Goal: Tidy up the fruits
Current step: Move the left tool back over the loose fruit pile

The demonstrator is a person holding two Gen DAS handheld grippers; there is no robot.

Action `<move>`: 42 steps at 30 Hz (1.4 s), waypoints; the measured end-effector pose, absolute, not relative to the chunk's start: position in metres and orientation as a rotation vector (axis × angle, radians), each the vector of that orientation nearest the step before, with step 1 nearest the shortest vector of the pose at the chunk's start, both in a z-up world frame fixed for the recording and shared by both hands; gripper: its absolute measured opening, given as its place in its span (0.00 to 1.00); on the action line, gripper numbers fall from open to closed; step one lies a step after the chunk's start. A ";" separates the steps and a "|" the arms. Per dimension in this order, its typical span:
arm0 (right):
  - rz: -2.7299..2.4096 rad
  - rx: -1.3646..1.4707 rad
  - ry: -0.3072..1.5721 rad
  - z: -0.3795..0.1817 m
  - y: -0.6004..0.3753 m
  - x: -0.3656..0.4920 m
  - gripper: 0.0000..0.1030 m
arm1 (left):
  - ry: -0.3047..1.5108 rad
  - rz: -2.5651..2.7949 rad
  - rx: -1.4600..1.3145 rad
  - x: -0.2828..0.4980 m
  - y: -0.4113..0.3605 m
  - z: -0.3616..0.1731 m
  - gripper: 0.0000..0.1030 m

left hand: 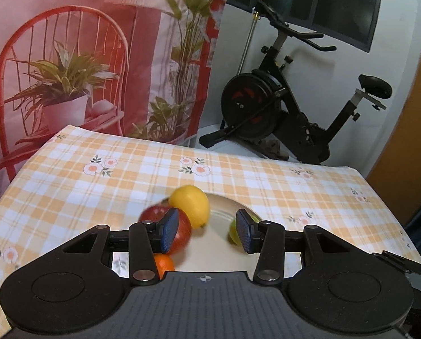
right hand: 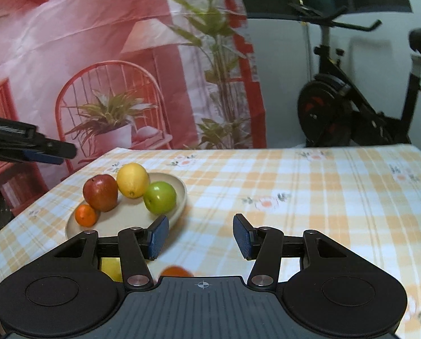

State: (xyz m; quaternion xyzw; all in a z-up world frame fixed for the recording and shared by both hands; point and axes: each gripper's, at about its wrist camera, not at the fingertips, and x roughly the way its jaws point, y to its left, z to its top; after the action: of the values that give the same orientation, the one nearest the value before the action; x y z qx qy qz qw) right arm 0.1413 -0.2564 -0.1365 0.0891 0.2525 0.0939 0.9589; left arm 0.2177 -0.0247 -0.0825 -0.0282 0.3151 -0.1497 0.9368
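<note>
Low in the right wrist view, the right gripper [right hand: 200,236] gapes empty over the checked tablecloth [right hand: 309,197]. At mid left a beige plate [right hand: 182,197] holds a red apple [right hand: 101,193], lemon [right hand: 132,180], green apple [right hand: 160,197] and tangerine [right hand: 85,215] (all touching neighbours). The left gripper [left hand: 207,231], likewise parted and empty, hovers above that plate.

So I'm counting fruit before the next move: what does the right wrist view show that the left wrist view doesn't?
Only the right wrist view shows the left gripper from outside, plus a yellow fruit and an orange fruit close under the right gripper. Only the left wrist view shows the exercise bike sharp. Both show the plate with red apple, lemon, green apple and small orange.
</note>
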 end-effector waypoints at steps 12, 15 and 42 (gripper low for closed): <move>0.204 0.225 0.479 -0.135 -0.251 0.106 0.46 | 0.645 -0.294 -0.046 0.170 -0.023 -0.088 0.46; 0.219 0.219 0.479 -0.134 -0.245 0.100 0.46 | 0.662 -0.291 -0.055 0.158 -0.019 -0.091 0.46; 0.319 0.076 0.531 -0.125 -0.190 0.061 0.46 | 0.743 -0.308 -0.088 0.121 -0.002 -0.112 0.46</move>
State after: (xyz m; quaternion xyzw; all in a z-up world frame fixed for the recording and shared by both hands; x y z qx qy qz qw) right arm 0.0609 -0.1904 -0.1249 0.0372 0.2612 0.1571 0.9517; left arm 0.1211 -0.0019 -0.1119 -0.0428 0.3613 -0.1496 0.9194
